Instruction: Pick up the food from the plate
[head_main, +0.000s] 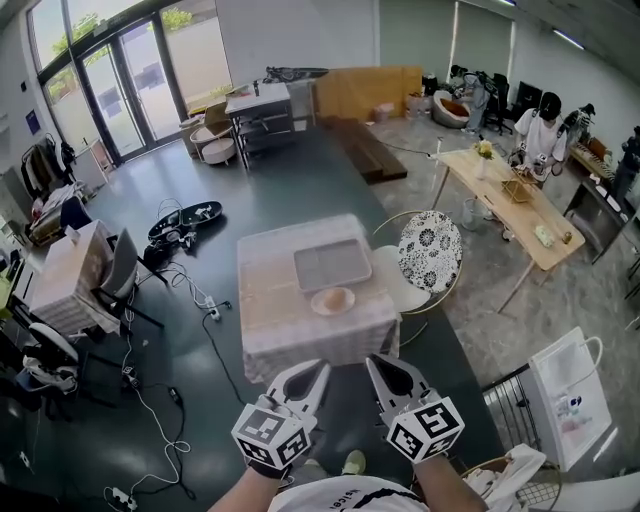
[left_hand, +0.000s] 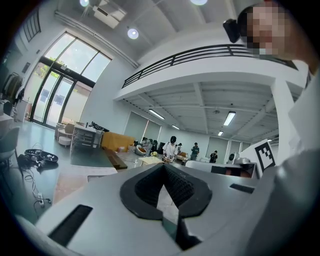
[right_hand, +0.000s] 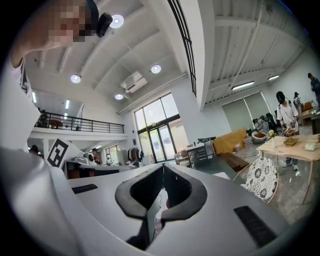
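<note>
Food (head_main: 337, 297): rounded, tan, on pale round plate (head_main: 317, 303); plain in head view, unclear elsewhere.
Tabletop (head_main: 272, 300): cloth-draped.
Left tongs (head_main: 321, 369): clenched, empty.
Right tongs (head_main: 373, 361): clenched, empty.

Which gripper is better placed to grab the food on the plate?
Left, probably: the left gripper lines up nearly straight with the food; the right gripper sits off to its right.

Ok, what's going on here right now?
A person stands a little short of the cloth-covered table, holding the left tool and the right tool out in front, both shut and empty. The food sits untouched on its plate, on the near side of a grey tray. Neither tool has reached the table, so the pick-up has not started.
</note>
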